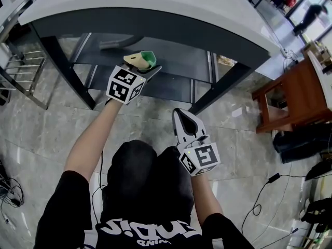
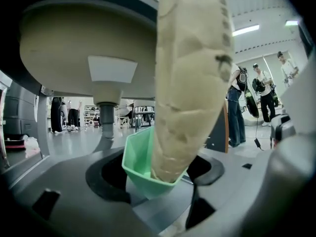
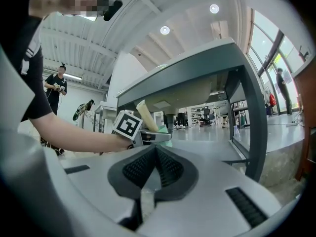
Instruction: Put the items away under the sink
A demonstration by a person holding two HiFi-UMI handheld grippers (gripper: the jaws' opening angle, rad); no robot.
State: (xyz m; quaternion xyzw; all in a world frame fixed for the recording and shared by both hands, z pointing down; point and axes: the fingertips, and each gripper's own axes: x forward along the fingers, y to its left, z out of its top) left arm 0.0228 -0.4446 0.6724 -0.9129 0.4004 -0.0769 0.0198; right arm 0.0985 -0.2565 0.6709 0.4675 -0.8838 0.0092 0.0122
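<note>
left gripper view | left gripper (image 2: 159, 197) pinching green scoop (image 2: 138, 163) with beige handle (image 2: 190, 73) | held under sink basin (image 2: 74, 48) | right gripper view | right gripper (image 3: 154, 154) pressed together, empty

The left gripper (image 2: 159, 194) has its jaws closed on a green plastic holder (image 2: 138, 164), out of which a long cream piece with a rough surface (image 2: 190, 78) rises towards the top of the frame. Above and to the left hangs the rounded beige underside of the sink basin (image 2: 64, 48), with its drain pipe (image 2: 105, 125) running down from the middle. Several people (image 2: 261, 95) stand on the floor far off at the right.
</note>
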